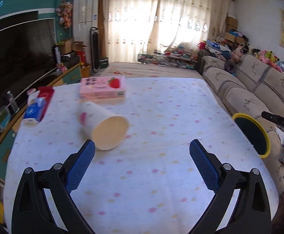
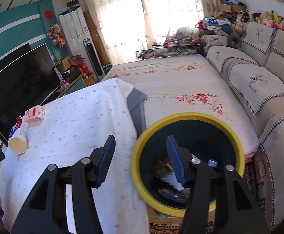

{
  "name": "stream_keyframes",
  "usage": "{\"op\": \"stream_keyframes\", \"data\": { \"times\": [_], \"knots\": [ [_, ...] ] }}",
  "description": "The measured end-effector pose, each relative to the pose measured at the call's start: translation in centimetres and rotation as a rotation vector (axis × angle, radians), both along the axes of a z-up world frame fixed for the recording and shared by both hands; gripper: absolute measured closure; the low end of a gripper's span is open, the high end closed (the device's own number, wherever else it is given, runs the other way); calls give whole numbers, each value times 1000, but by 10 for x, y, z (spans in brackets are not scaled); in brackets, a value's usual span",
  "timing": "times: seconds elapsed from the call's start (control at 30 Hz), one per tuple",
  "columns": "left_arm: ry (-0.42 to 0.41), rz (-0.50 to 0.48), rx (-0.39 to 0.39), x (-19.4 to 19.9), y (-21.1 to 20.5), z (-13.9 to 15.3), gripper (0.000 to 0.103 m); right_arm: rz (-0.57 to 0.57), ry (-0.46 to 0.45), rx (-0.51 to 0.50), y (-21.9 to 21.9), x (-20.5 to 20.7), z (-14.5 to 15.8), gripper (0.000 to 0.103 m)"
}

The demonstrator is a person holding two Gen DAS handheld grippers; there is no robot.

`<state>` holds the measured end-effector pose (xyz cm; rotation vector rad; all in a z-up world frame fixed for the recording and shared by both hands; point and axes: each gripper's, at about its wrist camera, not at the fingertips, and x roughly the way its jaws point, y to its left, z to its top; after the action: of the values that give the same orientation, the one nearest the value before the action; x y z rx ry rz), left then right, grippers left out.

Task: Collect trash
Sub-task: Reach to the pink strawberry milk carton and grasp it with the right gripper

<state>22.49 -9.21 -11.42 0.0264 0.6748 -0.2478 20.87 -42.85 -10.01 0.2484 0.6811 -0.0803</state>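
A white paper cup (image 1: 104, 125) lies on its side on the dotted tablecloth (image 1: 161, 117), mouth toward me. My left gripper (image 1: 142, 146) is open and empty; its left fingertip is just below the cup's rim. The cup also shows far left in the right wrist view (image 2: 18, 142). A yellow-rimmed dark bin (image 2: 188, 159) stands beside the table's right edge and holds several pieces of trash. My right gripper (image 2: 142, 140) is open and empty, straddling the bin's left rim. The bin shows in the left wrist view (image 1: 253, 134) too.
A pink strawberry box (image 1: 102, 87) lies behind the cup, and a blue and red pack (image 1: 37, 109) sits at the table's left edge. A TV (image 1: 15, 58) is on the left, a sofa (image 1: 259, 89) on the right, a floral-covered surface (image 2: 181, 85) beyond.
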Motion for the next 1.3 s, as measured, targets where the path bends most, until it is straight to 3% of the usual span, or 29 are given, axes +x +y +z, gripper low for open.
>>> {"op": "stream_keyframes", "data": {
  "times": [0.13, 0.3, 0.57, 0.8, 1.03, 1.17, 1.3],
  "knots": [
    [-3, 102, 5, 4, 62, -11, 6, 122, -4, -16, 60, 26, 11, 51],
    [23, 176, 2, 11, 109, -34, 6, 286, 12, -24, 136, 55, 17, 51],
    [51, 162, -17, 17, 105, -44, 6, 462, 25, -25, 216, 116, 14, 51],
    [58, 161, -26, 9, 98, -41, 6, 585, 8, -99, 264, 193, 7, 43],
    [86, 166, -51, 13, 100, -45, 6, 598, -13, -6, 282, 259, 7, 42],
    [101, 167, -61, 14, 101, -47, 6, 476, 4, -72, 283, 295, 5, 42],
    [115, 164, -73, 17, 101, -49, 6, 421, 108, -103, 276, 319, -11, 42]
  ]
}}
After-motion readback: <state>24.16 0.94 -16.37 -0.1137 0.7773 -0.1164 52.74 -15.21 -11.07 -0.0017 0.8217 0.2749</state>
